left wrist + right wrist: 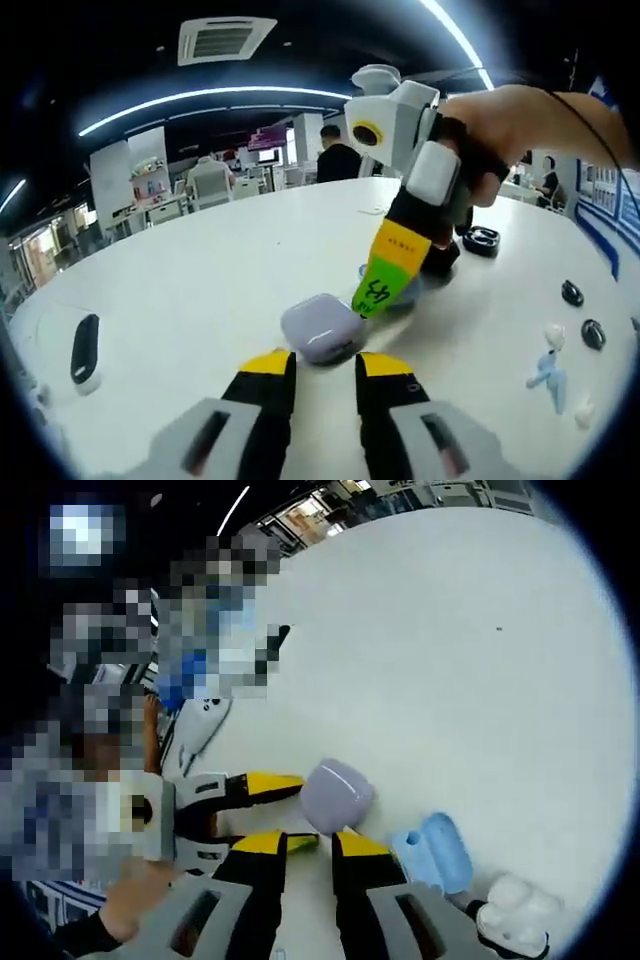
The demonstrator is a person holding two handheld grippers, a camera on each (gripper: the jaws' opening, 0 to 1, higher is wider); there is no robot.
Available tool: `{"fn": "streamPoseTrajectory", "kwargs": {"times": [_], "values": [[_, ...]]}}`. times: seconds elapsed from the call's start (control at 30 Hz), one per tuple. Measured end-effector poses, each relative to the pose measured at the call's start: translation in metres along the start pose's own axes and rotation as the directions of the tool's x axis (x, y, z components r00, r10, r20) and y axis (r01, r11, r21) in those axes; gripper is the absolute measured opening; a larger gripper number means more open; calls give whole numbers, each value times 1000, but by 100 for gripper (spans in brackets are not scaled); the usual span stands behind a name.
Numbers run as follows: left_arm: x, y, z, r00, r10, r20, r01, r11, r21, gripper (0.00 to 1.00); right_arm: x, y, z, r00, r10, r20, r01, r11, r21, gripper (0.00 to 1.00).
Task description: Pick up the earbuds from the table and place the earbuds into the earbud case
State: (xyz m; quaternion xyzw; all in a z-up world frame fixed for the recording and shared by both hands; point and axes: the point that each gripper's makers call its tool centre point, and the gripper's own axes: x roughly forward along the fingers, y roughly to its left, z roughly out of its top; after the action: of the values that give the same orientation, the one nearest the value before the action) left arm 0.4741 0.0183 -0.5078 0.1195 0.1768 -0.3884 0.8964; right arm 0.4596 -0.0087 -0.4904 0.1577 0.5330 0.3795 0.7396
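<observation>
Left gripper view: closed case [318, 328] on surface [200, 270], just ahead of left tongs [324, 372]; right tongs [385, 290] touch its far right side. Open case [481, 240] behind, earbuds [572, 293] far right. Right gripper view: open case [435, 852] right of closed one.

cases: 4 (lavender [318, 328], blue [435, 852], black [481, 241], white [516, 912]) | black earbuds [572, 293]: 2
</observation>
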Motion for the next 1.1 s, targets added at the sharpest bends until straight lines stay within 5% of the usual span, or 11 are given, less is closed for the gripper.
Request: {"fn": "streamPoseTrajectory", "kwargs": {"times": [0.13, 0.27, 0.33, 0.43, 0.5, 0.63, 0.7, 1.07, 1.1], "values": [[-2, 2, -1, 1000, 4, -6, -4, 1000, 0, 26, -11, -2, 16, 998, 10, 60, -9, 1000, -14, 17], [-8, 0, 1, 1000, 11, 0, -11, 999, -42, 26, -32, -14, 30, 989, -40, 140, 55, 992, -110, 17], [-14, 0, 0, 1000, 28, 0, -28, 991, -128, 27, -40, -18, 38, 984, -32, 173, 61, 984, -168, 18], [-26, -3, 11, 997, 29, 75, -10, 969, -247, 29, -54, -31, 42, 976, -64, 210, 109, 972, -209, 18], [-33, -9, 11, 996, 18, 83, 4, 967, -254, 33, -61, -43, 43, 972, -104, 213, 156, 956, -247, 18], [-50, -44, 16, 985, -91, 148, 140, 919, -369, 41, -63, -70, 34, 959, -238, 155, 281, 870, -404, 15], [-62, -56, 17, 982, -95, 163, 147, 924, -353, 43, -60, -68, 21, 956, -261, 134, 293, 839, -458, 14], [-117, -128, 11, 965, -133, 225, 198, 934, -297, 50, -46, -68, 9, 950, -296, 96, 300, 792, -532, 13], [-122, -134, 12, 957, -146, 250, 226, 918, -327, 50, -45, -69, 8, 951, -297, 90, 298, 791, -535, 13]]}}
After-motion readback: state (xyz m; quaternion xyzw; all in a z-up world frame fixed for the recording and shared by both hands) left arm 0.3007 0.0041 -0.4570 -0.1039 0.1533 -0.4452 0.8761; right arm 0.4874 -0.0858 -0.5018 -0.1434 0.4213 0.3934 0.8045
